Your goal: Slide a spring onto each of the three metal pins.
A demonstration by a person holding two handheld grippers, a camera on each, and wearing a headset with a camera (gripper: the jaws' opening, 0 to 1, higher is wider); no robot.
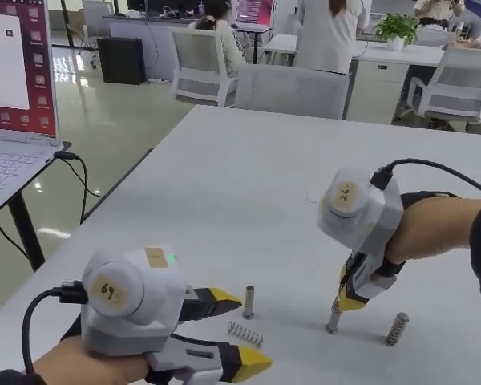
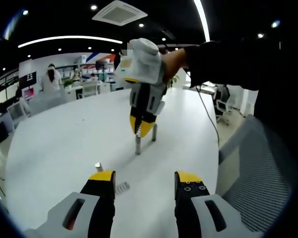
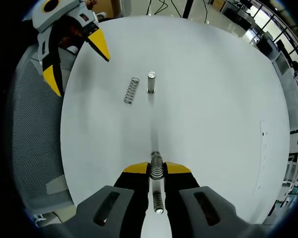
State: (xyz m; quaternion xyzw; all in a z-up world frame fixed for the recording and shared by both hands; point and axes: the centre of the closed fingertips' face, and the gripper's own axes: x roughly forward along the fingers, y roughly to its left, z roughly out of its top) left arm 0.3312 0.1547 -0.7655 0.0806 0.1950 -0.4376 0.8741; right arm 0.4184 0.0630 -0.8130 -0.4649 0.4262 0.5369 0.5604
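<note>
My right gripper [image 3: 157,167] is clamped on a spring [image 3: 158,194], right above a standing pin [image 1: 333,322]. My left gripper [image 2: 146,179] has its jaws apart, near a loose spring [image 1: 244,334] lying beside a bare pin [image 1: 248,301]. Another spring [image 1: 397,329] stands further right.

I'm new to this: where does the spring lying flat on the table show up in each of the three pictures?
Head view: the lying spring is low centre, near the bottom edge.
Left gripper view: lying spring low, left of centre.
Right gripper view: lying spring upper left of centre.
Shared landmark: the bare pin standing upright close beside it in all three.
</note>
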